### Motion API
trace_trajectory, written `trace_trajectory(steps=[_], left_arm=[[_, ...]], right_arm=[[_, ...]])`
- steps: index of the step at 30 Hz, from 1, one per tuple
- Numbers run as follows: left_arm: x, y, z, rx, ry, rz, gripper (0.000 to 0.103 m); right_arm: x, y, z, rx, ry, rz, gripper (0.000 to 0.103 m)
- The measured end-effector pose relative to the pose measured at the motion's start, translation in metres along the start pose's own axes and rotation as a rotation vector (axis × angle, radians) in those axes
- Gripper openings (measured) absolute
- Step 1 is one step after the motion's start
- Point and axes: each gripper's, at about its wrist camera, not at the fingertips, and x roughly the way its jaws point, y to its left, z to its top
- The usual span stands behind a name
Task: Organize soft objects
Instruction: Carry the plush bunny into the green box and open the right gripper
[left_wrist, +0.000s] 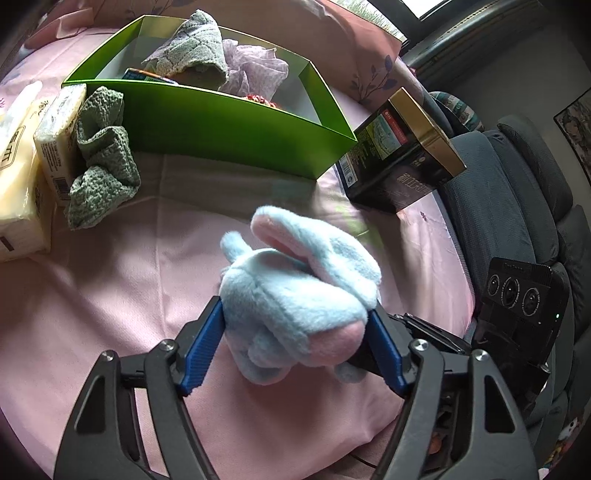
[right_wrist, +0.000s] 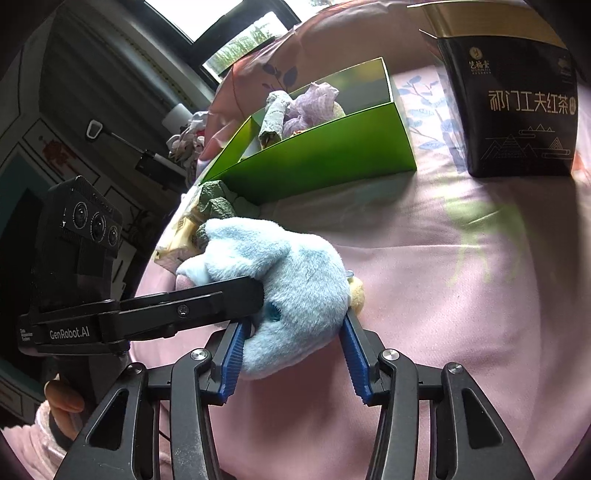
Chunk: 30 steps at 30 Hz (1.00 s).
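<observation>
A light blue and pink plush toy (left_wrist: 295, 291) is held over the pink bedsheet (left_wrist: 110, 295). My left gripper (left_wrist: 295, 328) is shut on one end of it. My right gripper (right_wrist: 295, 332) is shut on its other end (right_wrist: 291, 291); the left gripper's black finger (right_wrist: 207, 299) crosses the toy from the left in the right wrist view. A green open box (left_wrist: 229, 125) stands beyond, holding a grey towel (left_wrist: 192, 48) and a lilac cloth (left_wrist: 255, 70). The box also shows in the right wrist view (right_wrist: 325, 155).
A crumpled green cloth (left_wrist: 103, 158) and tissue packs (left_wrist: 55, 136) lie left of the box. A black and gold tea box (left_wrist: 402, 155) stands to its right, also seen in the right wrist view (right_wrist: 517, 110). A grey sofa (left_wrist: 517, 206) borders the bed.
</observation>
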Motion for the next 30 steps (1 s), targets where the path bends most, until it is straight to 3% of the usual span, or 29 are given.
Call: trace_trajectory(steps=[13,30], left_arm=[[-0.052,-0.028,0.042,0.080,-0.142,0.001,0.074],[-0.077,-0.026,0.090,0.107,-0.206,0.016,0.074]], right_arm=[[-0.034,0.041,0.048,-0.121,-0.134,0.014,0.050],[-0.029,0.058,0.100,-0.189,-0.191,0.046,0.050]])
